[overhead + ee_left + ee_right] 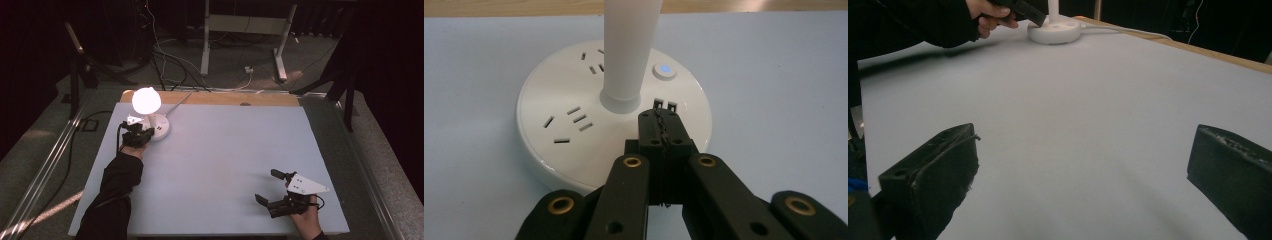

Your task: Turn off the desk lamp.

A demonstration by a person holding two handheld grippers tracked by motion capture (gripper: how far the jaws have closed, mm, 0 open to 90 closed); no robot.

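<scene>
Black left claw [663, 120] closed over lamp base [574, 150].

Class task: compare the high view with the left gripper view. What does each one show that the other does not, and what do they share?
High view alone: the lamp's glowing round head, the right gripper with its jaws wide apart over bare table, and the floor cables beyond.

Left gripper view alone: fine detail on the lamp base, namely socket slots, a blue-lit button and two small ports, plus the left gripper with its jaws closed together over the base.

Shared: the white base, its stem, the light table.
</scene>
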